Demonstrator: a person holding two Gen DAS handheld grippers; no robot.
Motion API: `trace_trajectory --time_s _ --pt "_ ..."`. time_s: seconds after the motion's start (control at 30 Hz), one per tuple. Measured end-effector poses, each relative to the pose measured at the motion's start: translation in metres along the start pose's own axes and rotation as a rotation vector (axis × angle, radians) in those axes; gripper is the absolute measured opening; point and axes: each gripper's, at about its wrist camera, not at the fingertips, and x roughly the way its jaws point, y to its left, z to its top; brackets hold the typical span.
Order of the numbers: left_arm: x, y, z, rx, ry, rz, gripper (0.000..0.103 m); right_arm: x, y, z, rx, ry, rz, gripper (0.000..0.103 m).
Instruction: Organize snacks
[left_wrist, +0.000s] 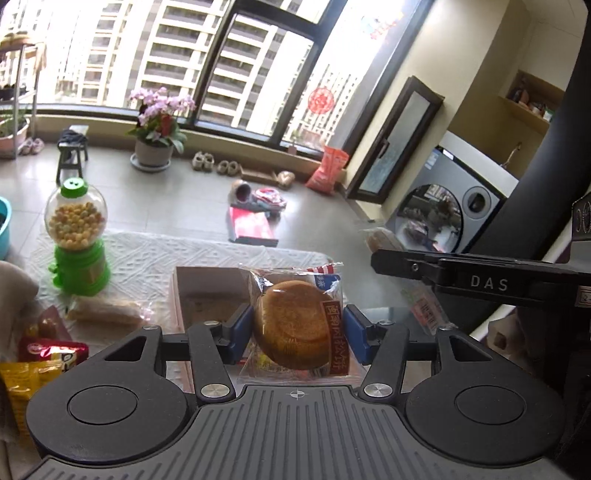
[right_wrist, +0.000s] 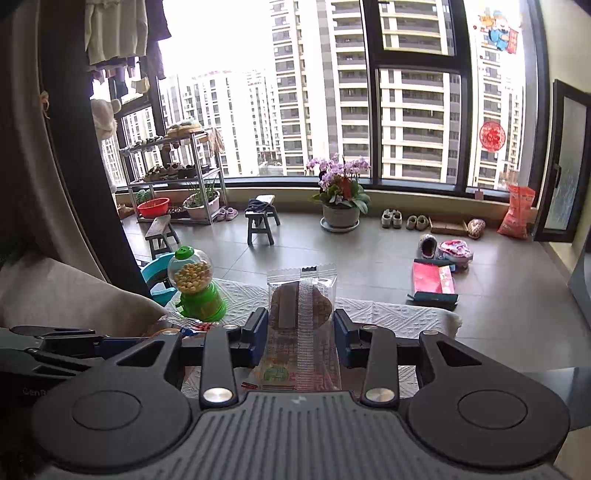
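Note:
My left gripper (left_wrist: 298, 332) is shut on a round golden cake in a clear wrapper (left_wrist: 293, 325), held up above a brown cardboard box (left_wrist: 207, 295) on the white-clothed table (left_wrist: 147, 254). The right gripper (right_wrist: 301, 334) is shut on a dark brown cake in a clear wrapper with a ribbed seam (right_wrist: 301, 306), also lifted above the table. The right gripper's side (left_wrist: 461, 273) shows in the left wrist view, with a wrapped snack (left_wrist: 382, 240) at its tip. The left gripper's side (right_wrist: 55, 339) shows at the left of the right wrist view.
A green candy dispenser (left_wrist: 77, 236) stands at the table's far left. A pale wrapped roll (left_wrist: 105, 312), red packet (left_wrist: 51, 349) and yellow packet (left_wrist: 22, 384) lie at the near left. Beyond the table are tiled floor, a red box (left_wrist: 253, 230), a flower pot (left_wrist: 157, 129) and a washing machine (left_wrist: 450, 210).

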Motion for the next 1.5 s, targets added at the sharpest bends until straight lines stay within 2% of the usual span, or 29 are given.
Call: trace_trajectory --time_s 0.1,0.13,0.2,0.27,0.37,0.43,0.5,0.57,0.67,0.7,0.77,0.8,0.83,0.9,0.97,1.0,1.03,1.17,1.3,1.5 --pt "0.053 0.013 -0.004 0.007 0.057 -0.037 0.060 0.055 -0.016 0.001 0.024 0.072 -0.017 0.038" --pt "0.065 0.018 -0.009 0.014 0.065 -0.029 0.059 0.072 -0.019 -0.003 0.024 0.088 -0.019 0.042" --pt "0.080 0.033 -0.021 0.018 0.037 -0.006 0.057 0.101 -0.025 -0.011 0.034 0.140 -0.013 0.045" --pt "0.074 0.049 -0.028 -0.023 -0.020 -0.009 0.057 0.122 -0.024 -0.018 0.025 0.177 -0.018 0.049" --pt "0.040 0.078 -0.042 -0.078 -0.077 -0.001 0.057 0.130 0.001 -0.016 -0.098 0.135 -0.093 0.053" --pt "0.014 0.092 -0.059 -0.077 -0.109 0.090 0.057 0.132 0.030 -0.012 -0.177 0.097 -0.079 0.074" --pt "-0.012 0.110 -0.078 -0.106 -0.133 0.225 0.057 0.141 0.062 -0.004 -0.205 0.074 -0.014 0.087" --pt "-0.033 0.126 -0.095 -0.133 -0.157 0.331 0.057 0.165 0.094 0.002 -0.167 0.110 0.060 0.087" --pt "-0.054 0.141 -0.113 -0.124 -0.157 0.421 0.057 0.220 0.135 0.001 -0.105 0.270 0.188 0.087" --pt "-0.057 0.145 -0.117 -0.111 -0.154 0.451 0.057 0.243 0.153 -0.004 -0.115 0.310 0.186 0.087" --pt "-0.059 0.153 -0.127 -0.099 -0.130 0.491 0.057 0.275 0.181 -0.012 -0.193 0.325 0.105 0.087" --pt "-0.060 0.157 -0.130 -0.108 -0.117 0.479 0.045 0.290 0.192 -0.017 -0.221 0.330 0.056 0.087" --pt "-0.062 0.160 -0.136 -0.115 -0.105 0.466 0.040 0.300 0.198 -0.021 -0.222 0.343 0.047 0.087" --pt "-0.058 0.160 -0.141 -0.122 -0.092 0.464 0.041 0.312 0.199 -0.025 -0.151 0.390 0.105 0.083" --pt "-0.051 0.164 -0.144 -0.133 -0.069 0.461 0.041 0.311 0.202 -0.031 -0.090 0.427 0.166 0.076" --pt "-0.049 0.166 -0.146 -0.141 -0.058 0.458 0.041 0.309 0.204 -0.036 -0.077 0.456 0.204 0.066" --pt "-0.048 0.167 -0.148 -0.144 -0.054 0.457 0.042 0.304 0.206 -0.043 -0.078 0.486 0.236 0.062" --pt "-0.054 0.166 -0.160 -0.131 -0.044 0.421 0.050 0.272 0.205 -0.062 -0.128 0.514 0.266 0.059" --pt "-0.065 0.162 -0.175 -0.123 0.003 0.355 0.050 0.238 0.182 -0.080 -0.091 0.551 0.267 0.058" --pt "-0.085 0.154 -0.186 -0.144 0.006 0.276 0.050 0.180 0.151 -0.117 -0.066 0.532 0.326 0.058"
